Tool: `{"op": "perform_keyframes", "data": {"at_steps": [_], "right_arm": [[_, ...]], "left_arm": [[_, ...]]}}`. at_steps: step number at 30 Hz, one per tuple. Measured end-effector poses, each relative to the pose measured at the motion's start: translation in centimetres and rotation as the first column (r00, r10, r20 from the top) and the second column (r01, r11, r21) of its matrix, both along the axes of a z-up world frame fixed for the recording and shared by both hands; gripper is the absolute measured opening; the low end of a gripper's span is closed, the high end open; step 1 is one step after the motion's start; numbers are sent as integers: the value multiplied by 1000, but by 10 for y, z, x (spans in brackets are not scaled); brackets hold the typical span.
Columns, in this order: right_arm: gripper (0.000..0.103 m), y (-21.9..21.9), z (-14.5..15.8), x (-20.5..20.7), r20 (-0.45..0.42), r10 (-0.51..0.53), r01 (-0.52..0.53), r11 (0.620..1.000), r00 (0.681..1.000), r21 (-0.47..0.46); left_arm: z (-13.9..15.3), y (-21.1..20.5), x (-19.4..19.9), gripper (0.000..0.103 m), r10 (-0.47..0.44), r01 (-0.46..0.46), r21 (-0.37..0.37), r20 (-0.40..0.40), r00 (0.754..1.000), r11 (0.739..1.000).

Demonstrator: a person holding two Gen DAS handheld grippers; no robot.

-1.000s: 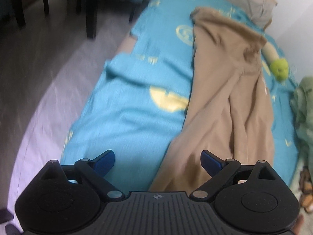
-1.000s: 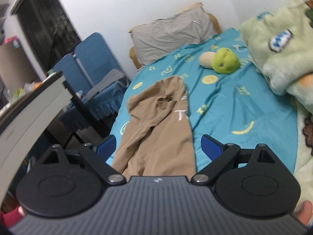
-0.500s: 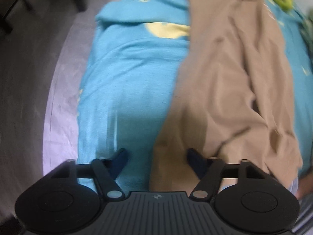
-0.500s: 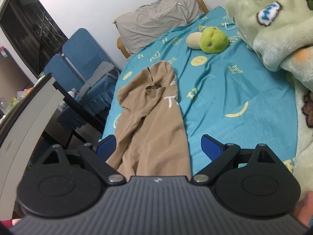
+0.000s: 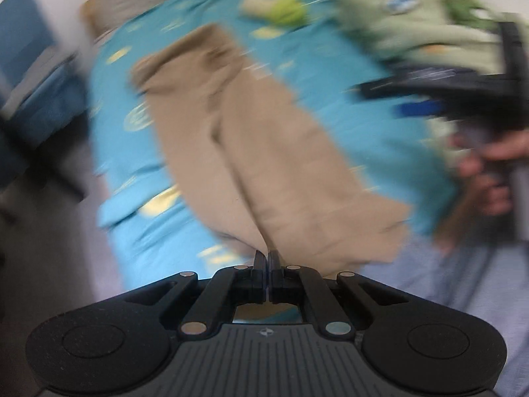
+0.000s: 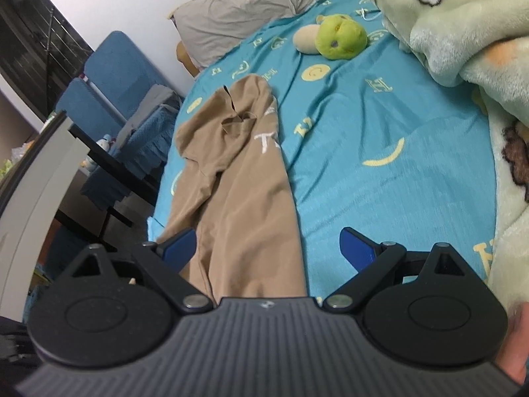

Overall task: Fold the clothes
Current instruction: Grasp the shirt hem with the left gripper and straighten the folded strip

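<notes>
Tan trousers (image 6: pixel 244 178) lie lengthwise on a bed with a teal sheet (image 6: pixel 380 139), waist end far, leg ends near. In the blurred left wrist view the trousers (image 5: pixel 264 145) run up from my left gripper (image 5: pixel 267 258), whose jaws are closed together on the near leg hem. My right gripper (image 6: pixel 267 248) is open, its blue fingertips (image 6: pixel 355 243) spread either side of the near trouser leg, above it. The right gripper also shows in the left wrist view (image 5: pixel 439 99), held in a hand at the right.
A grey pillow (image 6: pixel 244 10) lies at the head of the bed. A green plush toy (image 6: pixel 340 36) sits on the sheet. A pale green fleece blanket (image 6: pixel 463 26) is heaped at the right. Blue chairs (image 6: pixel 115 82) and a dark table (image 6: pixel 109 162) stand left of the bed.
My left gripper closed on the trouser leg hem and swung to look up the bed, with heavy blur. My right gripper came lower and nearer over the trousers, still open.
</notes>
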State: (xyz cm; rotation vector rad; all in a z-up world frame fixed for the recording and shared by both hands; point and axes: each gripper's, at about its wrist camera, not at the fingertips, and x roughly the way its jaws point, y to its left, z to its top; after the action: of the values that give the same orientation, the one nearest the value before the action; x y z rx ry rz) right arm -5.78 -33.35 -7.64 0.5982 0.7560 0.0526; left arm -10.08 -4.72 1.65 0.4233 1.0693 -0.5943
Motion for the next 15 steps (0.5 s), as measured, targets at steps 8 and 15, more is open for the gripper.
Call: {"op": "perform_keyframes", "data": {"at_steps": [8, 15], "right_arm": [[95, -6, -28, 3, -124, 11, -1, 997, 992, 80], [95, 8, -45, 8, -187, 58, -39, 994, 981, 103]], "left_arm": [[-67, -4, 8, 33, 85, -142, -183, -286, 955, 973], [-65, 77, 48, 82, 405, -492, -365, -292, 866, 790]]}}
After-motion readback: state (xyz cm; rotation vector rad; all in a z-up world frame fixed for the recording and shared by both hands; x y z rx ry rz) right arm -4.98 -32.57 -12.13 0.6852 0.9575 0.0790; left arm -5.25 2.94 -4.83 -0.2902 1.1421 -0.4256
